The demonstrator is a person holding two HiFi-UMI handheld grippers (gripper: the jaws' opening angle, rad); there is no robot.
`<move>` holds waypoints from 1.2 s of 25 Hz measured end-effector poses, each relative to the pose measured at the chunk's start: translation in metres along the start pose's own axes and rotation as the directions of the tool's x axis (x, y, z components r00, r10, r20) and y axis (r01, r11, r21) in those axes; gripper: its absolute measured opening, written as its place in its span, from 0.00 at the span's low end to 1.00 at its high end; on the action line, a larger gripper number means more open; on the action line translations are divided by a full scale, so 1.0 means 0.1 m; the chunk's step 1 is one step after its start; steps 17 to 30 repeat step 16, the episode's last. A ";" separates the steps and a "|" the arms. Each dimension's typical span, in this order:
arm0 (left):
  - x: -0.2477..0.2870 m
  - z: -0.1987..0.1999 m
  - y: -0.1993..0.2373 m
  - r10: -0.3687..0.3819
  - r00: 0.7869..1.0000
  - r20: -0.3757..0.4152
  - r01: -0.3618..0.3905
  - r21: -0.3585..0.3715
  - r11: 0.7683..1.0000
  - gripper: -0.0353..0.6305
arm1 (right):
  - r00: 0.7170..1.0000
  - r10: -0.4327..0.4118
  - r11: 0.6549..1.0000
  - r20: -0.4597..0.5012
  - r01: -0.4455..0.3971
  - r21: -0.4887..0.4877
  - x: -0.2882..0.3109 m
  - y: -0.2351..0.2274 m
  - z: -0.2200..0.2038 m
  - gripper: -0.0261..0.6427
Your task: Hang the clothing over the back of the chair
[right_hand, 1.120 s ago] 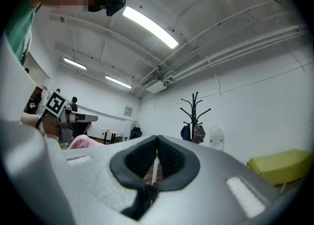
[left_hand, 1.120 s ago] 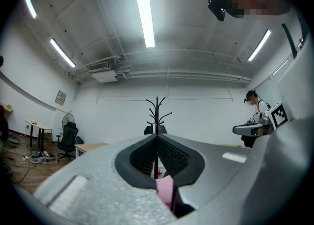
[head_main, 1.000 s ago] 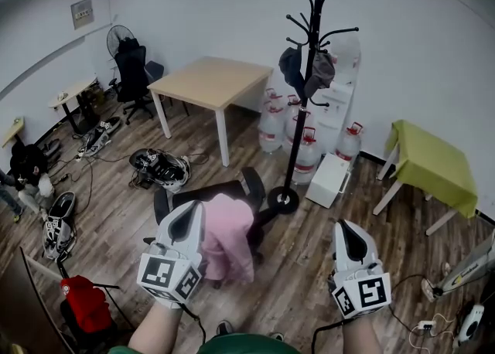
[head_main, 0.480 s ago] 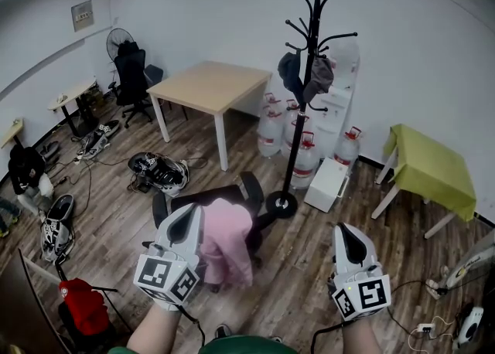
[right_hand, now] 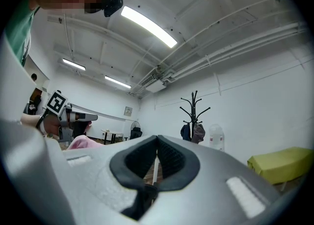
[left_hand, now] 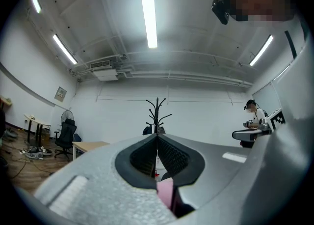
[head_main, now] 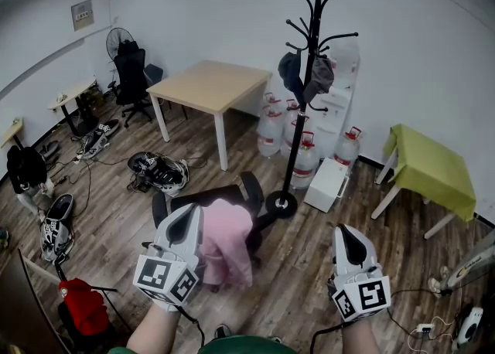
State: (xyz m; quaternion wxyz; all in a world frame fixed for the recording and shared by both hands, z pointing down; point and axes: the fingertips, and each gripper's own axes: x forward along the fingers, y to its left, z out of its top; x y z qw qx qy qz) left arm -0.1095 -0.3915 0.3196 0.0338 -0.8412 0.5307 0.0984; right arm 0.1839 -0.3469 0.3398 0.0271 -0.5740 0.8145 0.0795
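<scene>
A pink garment (head_main: 228,240) hangs draped over the back of a black office chair (head_main: 249,187) in the middle of the floor. In the head view my left gripper (head_main: 188,219) is held in front of the garment's left edge. Its jaws are shut with nothing between the pads, and a strip of pink cloth (left_hand: 166,193) shows below them in the left gripper view. My right gripper (head_main: 346,235) hovers to the right of the chair, apart from it, with its jaws shut and empty. The garment (right_hand: 81,143) also appears at the left of the right gripper view.
A black coat rack (head_main: 309,74) with dark items stands behind the chair, with water jugs (head_main: 298,144) beside it. Further off are a wooden table (head_main: 209,82) and a green-covered table (head_main: 429,163). Bags and gear (head_main: 158,168) lie on the floor to the left.
Both grippers and the pink garment stay where they were. A person at the far left edge has shifted a little.
</scene>
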 end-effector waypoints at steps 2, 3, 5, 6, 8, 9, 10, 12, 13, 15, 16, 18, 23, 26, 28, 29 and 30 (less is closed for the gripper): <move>0.01 0.00 0.00 0.005 1.000 -0.007 -0.005 -0.001 1.000 0.07 | 1.000 -0.001 1.000 0.001 0.001 0.003 0.00 -0.02 -0.01 0.04; 0.01 0.00 0.00 0.007 1.000 -0.010 -0.007 -0.002 1.000 0.07 | 1.000 -0.002 1.000 0.001 0.002 0.004 0.00 -0.03 -0.01 0.04; 0.00 -0.01 0.00 0.009 1.000 -0.012 -0.009 0.000 1.000 0.07 | 1.000 -0.003 1.000 0.002 0.003 0.004 -0.01 -0.03 -0.02 0.04; -0.01 -0.01 0.00 0.011 1.000 -0.013 -0.011 0.000 1.000 0.07 | 1.000 -0.003 1.000 0.003 0.003 0.005 -0.02 -0.03 -0.02 0.04; -0.02 -0.01 0.00 0.012 1.000 -0.015 -0.012 0.001 1.000 0.07 | 1.000 -0.002 1.000 0.005 0.002 0.007 -0.02 -0.03 -0.02 0.04; -0.02 -0.02 0.01 0.011 1.000 -0.013 -0.011 0.002 1.000 0.07 | 1.000 -0.001 1.000 0.005 0.001 0.007 -0.02 -0.03 -0.02 0.04; -0.02 -0.03 0.01 0.008 1.000 -0.010 -0.008 0.005 1.000 0.07 | 1.000 -0.001 1.000 0.006 0.001 0.007 -0.02 -0.03 -0.01 0.04; -0.02 -0.04 0.02 0.007 1.000 -0.008 -0.007 0.007 1.000 0.07 | 1.000 0.000 1.000 0.007 0.000 0.008 -0.02 -0.03 -0.01 0.04; -0.01 -0.04 0.01 0.008 1.000 -0.009 -0.008 0.006 1.000 0.07 | 1.000 0.000 1.000 0.007 0.000 0.008 -0.02 -0.03 -0.02 0.04; -0.01 -0.04 0.01 0.009 1.000 -0.012 -0.009 0.006 1.000 0.07 | 1.000 -0.001 1.000 0.007 0.001 0.009 -0.03 -0.05 -0.02 0.04; 0.00 -0.04 0.00 0.009 1.000 -0.013 -0.009 0.006 1.000 0.07 | 1.000 -0.001 1.000 0.007 0.001 0.009 -0.03 -0.05 -0.03 0.04; 0.00 -0.04 0.00 0.009 1.000 -0.013 -0.009 0.006 1.000 0.07 | 1.000 -0.001 1.000 0.007 0.001 0.009 -0.03 -0.05 -0.03 0.04; 0.00 -0.04 0.00 0.009 1.000 -0.013 -0.009 0.006 1.000 0.07 | 1.000 -0.001 1.000 0.007 0.001 0.009 -0.03 -0.05 -0.03 0.04; 0.00 -0.04 0.00 0.009 1.000 -0.013 -0.009 0.006 1.000 0.07 | 1.000 -0.001 1.000 0.007 0.001 0.009 -0.03 -0.05 -0.03 0.04; 0.00 -0.04 0.00 0.009 1.000 -0.013 -0.009 0.006 1.000 0.07 | 1.000 -0.001 1.000 0.007 0.001 0.009 -0.03 -0.05 -0.03 0.04; 0.00 -0.04 0.00 0.009 1.000 -0.013 -0.009 0.006 1.000 0.07 | 1.000 -0.001 1.000 0.007 0.001 0.009 -0.03 -0.05 -0.03 0.04; 0.00 -0.04 0.00 0.009 1.000 -0.013 -0.009 0.006 1.000 0.07 | 1.000 -0.001 1.000 0.007 0.001 0.009 -0.03 -0.05 -0.03 0.04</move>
